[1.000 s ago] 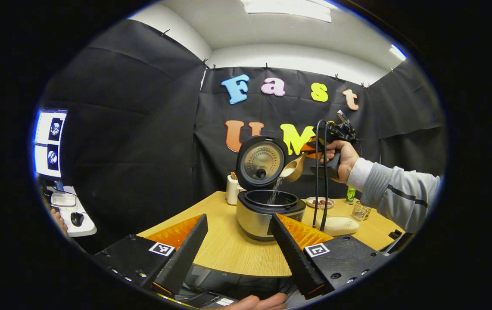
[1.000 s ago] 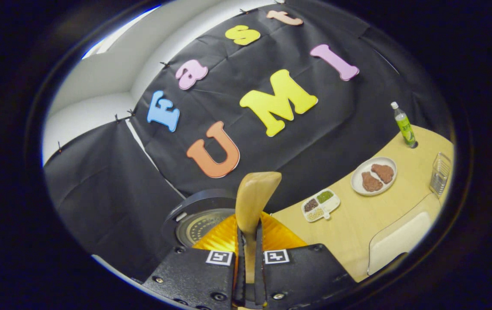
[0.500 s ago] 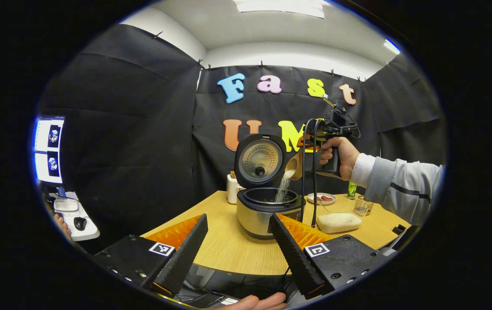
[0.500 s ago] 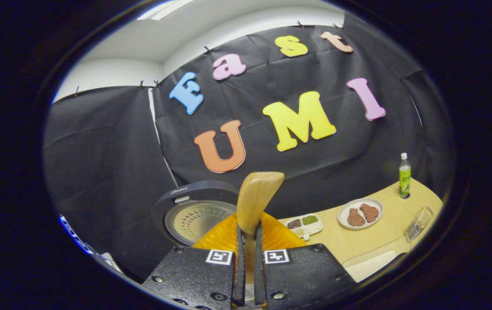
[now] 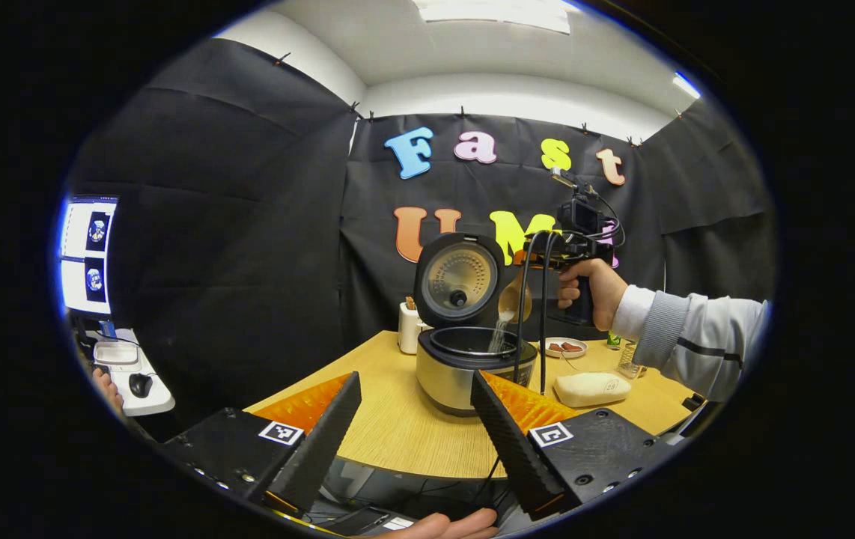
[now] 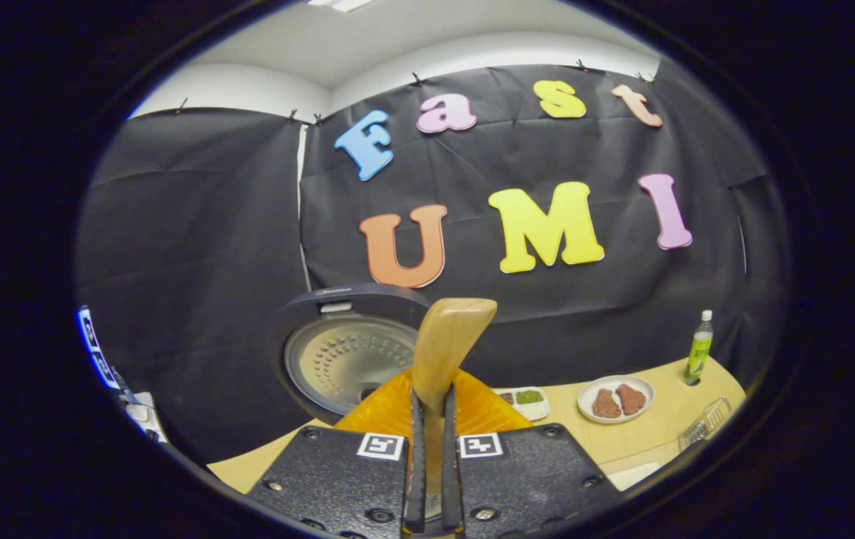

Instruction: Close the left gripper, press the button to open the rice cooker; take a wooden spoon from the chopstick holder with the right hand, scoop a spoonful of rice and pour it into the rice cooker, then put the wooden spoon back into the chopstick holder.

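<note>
The rice cooker [image 5: 465, 370] stands on the wooden table [image 5: 390, 427] with its lid [image 5: 460, 278] [image 6: 349, 355] raised. Over the pot, the wooden spoon [image 5: 510, 299] is tipped and a thin stream of rice [image 5: 497, 337] falls into the cooker. My right gripper [image 5: 534, 258], held by a hand [image 5: 586, 288], is shut on the spoon's handle. In the right gripper view the spoon [image 6: 446, 344] sticks up from my right gripper [image 6: 429, 449]. My left gripper [image 5: 416, 427] hangs open and holds nothing, short of the table's near edge. The white chopstick holder [image 5: 408, 331] stands left of the cooker.
A white rice box [image 5: 592, 389] lies right of the cooker. Behind it are a plate [image 6: 615, 399] with brown pieces, a divided dish [image 6: 521, 399], a green bottle [image 6: 699, 348] and a glass [image 6: 704, 427]. A monitor [image 5: 87, 254] and desk stand far left.
My right gripper has rolled back to level, so its view no longer leans. The spoon has dipped lower over the pot and the rice stream has thinned. My left gripper stays put.
</note>
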